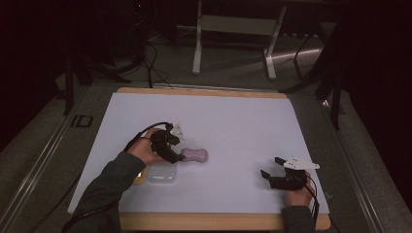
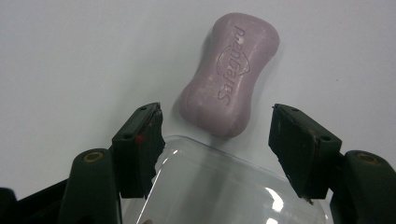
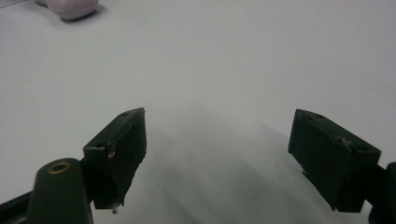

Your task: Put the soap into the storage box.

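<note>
Just beyond left gripper [image 2: 217, 128], pink soap bar [image 2: 229, 74], unheld

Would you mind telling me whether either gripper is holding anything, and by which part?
Nothing is held: the left gripper stands open above the soap bar and clear box; the right gripper is open.

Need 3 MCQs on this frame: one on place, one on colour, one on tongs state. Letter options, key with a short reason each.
1. Where does the soap bar lie?
A. On the white table top, just beyond the clear plastic box
B. Inside the clear plastic box
C. Between the right tongs

2. What colour is the soap bar?
A. Green
B. Pale purple-pink
C. Yellow

3. How do the left tongs stand?
A. Shut on the soap bar
B. Shut on nothing
C. Open, gripping nothing

Key: 1 A, the left gripper view shows it on the table top past the box rim. 2 B, seen in the high and left gripper views. 3 C, the jaws stand apart with a gap to the soap.
</note>
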The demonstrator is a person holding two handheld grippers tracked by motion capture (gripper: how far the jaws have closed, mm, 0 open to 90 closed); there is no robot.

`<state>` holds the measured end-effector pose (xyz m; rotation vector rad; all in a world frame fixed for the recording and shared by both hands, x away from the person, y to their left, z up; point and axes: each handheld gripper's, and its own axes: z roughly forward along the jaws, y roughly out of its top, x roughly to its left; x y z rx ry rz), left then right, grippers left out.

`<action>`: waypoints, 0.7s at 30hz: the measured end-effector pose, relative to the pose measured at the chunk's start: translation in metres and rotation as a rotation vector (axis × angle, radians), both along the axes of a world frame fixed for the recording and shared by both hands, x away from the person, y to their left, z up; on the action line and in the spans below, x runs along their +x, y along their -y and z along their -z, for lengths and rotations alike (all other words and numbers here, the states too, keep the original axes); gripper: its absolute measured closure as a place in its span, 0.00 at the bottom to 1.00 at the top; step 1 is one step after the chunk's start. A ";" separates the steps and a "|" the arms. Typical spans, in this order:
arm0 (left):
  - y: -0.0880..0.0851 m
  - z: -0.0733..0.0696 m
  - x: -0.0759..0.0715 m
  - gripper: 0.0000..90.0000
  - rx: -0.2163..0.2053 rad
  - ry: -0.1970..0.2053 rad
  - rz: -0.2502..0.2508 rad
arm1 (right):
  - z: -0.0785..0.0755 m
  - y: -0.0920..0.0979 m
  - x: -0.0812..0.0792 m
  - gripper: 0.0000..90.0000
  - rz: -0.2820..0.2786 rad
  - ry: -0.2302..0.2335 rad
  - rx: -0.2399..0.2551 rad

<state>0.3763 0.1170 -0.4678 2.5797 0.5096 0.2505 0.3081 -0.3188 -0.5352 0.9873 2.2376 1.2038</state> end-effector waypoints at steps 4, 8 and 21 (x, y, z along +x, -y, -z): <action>0.003 0.002 0.001 0.39 0.007 -0.004 0.006 | 0.000 0.000 0.000 0.21 0.000 -0.001 0.000; 0.006 0.005 0.002 0.39 0.022 -0.008 0.010 | 0.000 0.000 0.000 0.21 0.000 -0.001 0.000; 0.015 0.010 0.004 0.36 0.041 -0.014 0.028 | 0.000 0.000 0.000 0.21 -0.003 -0.003 -0.003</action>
